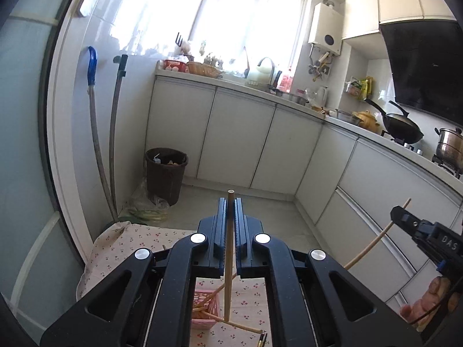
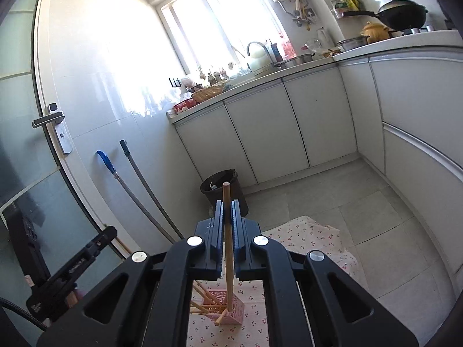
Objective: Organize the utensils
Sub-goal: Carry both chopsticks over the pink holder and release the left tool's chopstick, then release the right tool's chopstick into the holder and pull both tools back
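Note:
My left gripper (image 1: 230, 211) is shut on a wooden chopstick (image 1: 229, 260) that stands upright between its fingers, lower end above the cherry-print cloth (image 1: 127, 243). My right gripper (image 2: 227, 212) is shut on another wooden chopstick (image 2: 228, 254), lower end at the pink perforated basket (image 2: 224, 306). The pink basket (image 1: 204, 306) lies on the cloth and holds several chopsticks. One chopstick (image 1: 243, 327) lies on the cloth beside it. The right gripper also shows in the left wrist view (image 1: 405, 217), with its chopstick (image 1: 373, 243) slanting through it.
White kitchen cabinets (image 1: 240, 136) line the far wall and right side. A dark trash bin (image 1: 166, 173) stands on the floor. Two long handles (image 1: 101, 144) lean on the left wall. A wok (image 1: 402, 127) and a pot (image 1: 450, 144) sit on the stove.

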`<control>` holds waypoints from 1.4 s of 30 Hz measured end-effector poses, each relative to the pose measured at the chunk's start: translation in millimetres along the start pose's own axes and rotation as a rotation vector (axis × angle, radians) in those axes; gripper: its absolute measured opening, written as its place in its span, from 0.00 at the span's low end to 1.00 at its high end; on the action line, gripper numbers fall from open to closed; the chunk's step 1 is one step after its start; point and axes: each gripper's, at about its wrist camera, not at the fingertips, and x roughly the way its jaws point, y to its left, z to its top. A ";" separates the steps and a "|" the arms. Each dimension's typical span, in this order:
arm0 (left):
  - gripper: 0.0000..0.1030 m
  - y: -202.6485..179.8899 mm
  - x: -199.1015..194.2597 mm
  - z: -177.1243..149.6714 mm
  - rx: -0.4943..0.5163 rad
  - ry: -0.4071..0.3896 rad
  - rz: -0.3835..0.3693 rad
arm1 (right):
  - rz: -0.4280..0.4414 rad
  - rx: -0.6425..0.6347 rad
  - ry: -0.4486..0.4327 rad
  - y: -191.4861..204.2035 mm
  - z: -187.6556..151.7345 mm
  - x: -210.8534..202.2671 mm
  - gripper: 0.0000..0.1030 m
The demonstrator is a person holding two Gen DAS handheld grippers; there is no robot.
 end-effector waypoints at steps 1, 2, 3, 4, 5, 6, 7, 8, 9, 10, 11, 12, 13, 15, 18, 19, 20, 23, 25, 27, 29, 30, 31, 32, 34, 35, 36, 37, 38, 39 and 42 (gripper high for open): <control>0.04 2.1 10.2 -4.5 0.004 0.006 0.021 | 0.001 -0.001 0.004 0.7 -2.0 4.4 0.05; 0.04 5.0 18.3 -8.3 0.005 0.008 0.034 | 0.002 0.000 0.009 2.1 -3.7 8.9 0.05; 0.04 7.9 25.9 -12.1 0.003 0.011 0.038 | 0.006 0.000 0.016 4.2 -5.0 14.2 0.05; 0.04 9.9 36.9 -18.9 0.000 0.022 0.035 | 0.008 -0.001 0.022 6.4 -6.2 18.4 0.05; 0.05 11.5 45.5 -24.4 0.004 0.032 0.044 | 0.009 -0.003 0.030 8.9 -7.9 22.9 0.05; 0.05 15.0 53.9 -31.1 0.006 0.049 0.061 | 0.012 -0.006 0.040 11.5 -9.7 27.7 0.05; 0.07 18.7 59.4 -35.0 -0.003 0.078 0.058 | 0.016 -0.005 0.046 13.0 -11.8 30.8 0.05; 0.11 23.8 63.2 -37.5 -0.023 0.106 0.055 | 0.021 -0.005 0.054 14.6 -13.5 33.9 0.05; 0.16 31.0 60.7 -37.6 -0.056 0.116 0.058 | 0.024 -0.008 0.060 16.9 -15.3 36.6 0.05; 0.19 37.7 54.6 -34.9 -0.082 0.106 0.062 | 0.024 -0.012 0.063 18.6 -16.8 38.4 0.05; 0.22 42.5 44.7 -29.2 -0.101 0.090 0.067 | 0.025 -0.016 0.065 20.6 -18.4 39.9 0.05; 0.25 46.7 34.3 -22.5 -0.118 0.070 0.070 | 0.027 -0.016 0.067 22.1 -19.6 40.9 0.05; 0.27 51.2 21.3 -16.7 -0.139 0.042 0.068 | 0.031 -0.016 0.069 23.2 -20.9 41.3 0.05; 0.37 56.7 -1.4 -6.6 -0.173 -0.008 0.057 | 0.031 -0.024 0.071 28.3 -23.1 43.3 0.05; 0.50 65.8 -27.8 -1.6 -0.225 -0.067 0.046 | 0.021 -0.048 0.069 36.7 -27.4 45.0 0.05; 0.50 66.2 -31.7 -1.3 -0.225 -0.071 0.045 | 0.017 -0.055 0.067 39.1 -28.5 46.1 0.05; 0.50 65.4 -33.7 -1.7 -0.220 -0.071 0.054 | 0.015 -0.060 0.065 41.9 -30.1 47.6 0.05; 0.50 63.7 -33.7 -4.5 -0.196 -0.066 0.070 | 0.001 -0.076 0.068 50.2 -35.8 56.0 0.05; 0.50 62.9 -29.2 -7.7 -0.190 -0.046 0.062 | -0.019 -0.084 0.066 54.3 -40.8 63.7 0.05; 0.50 60.9 -22.0 -11.7 -0.185 -0.026 0.057 | -0.037 -0.091 0.065 56.7 -47.0 74.6 0.05; 0.50 57.8 -11.1 -14.0 -0.172 -0.008 0.060 | -0.044 -0.086 0.073 57.6 -53.9 88.3 0.05; 0.50 57.1 -7.1 -15.7 -0.161 0.002 0.064 | -0.043 -0.081 0.076 57.4 -58.0 94.2 0.05; 0.50 56.4 -3.1 -17.7 -0.148 0.013 0.072 | -0.039 -0.074 0.081 56.7 -63.3 101.3 0.05; 0.50 56.2 -0.4 -19.3 -0.139 0.020 0.081 | -0.033 -0.067 0.090 56.1 -68.7 108.3 0.05; 0.50 58.5 2.4 -21.1 -0.135 0.027 0.092 | -0.023 -0.066 0.137 56.5 -79.9 120.5 0.08; 0.50 60.9 1.6 -20.9 -0.138 0.030 0.093 | -0.021 -0.060 0.160 56.1 -84.1 124.5 0.09; 0.50 62.7 1.3 -20.3 -0.141 0.033 0.094 | -0.017 -0.056 0.173 56.2 -87.7 125.3 0.11; 0.50 64.3 0.5 -20.2 -0.142 0.037 0.094 | -0.017 -0.062 0.180 57.0 -89.8 124.1 0.12; 0.50 65.2 -1.7 -21.0 -0.140 0.041 0.094 | -0.024 -0.077 0.178 58.9 -90.6 120.3 0.13; 0.50 64.0 -1.7 -21.5 -0.129 0.051 0.094 | -0.035 -0.096 0.173 61.3 -90.4 114.8 0.13; 0.50 53.9 -0.2 -27.0 -0.078 0.091 0.087 | -0.067 -0.152 0.175 65.5 -88.4 95.9 0.13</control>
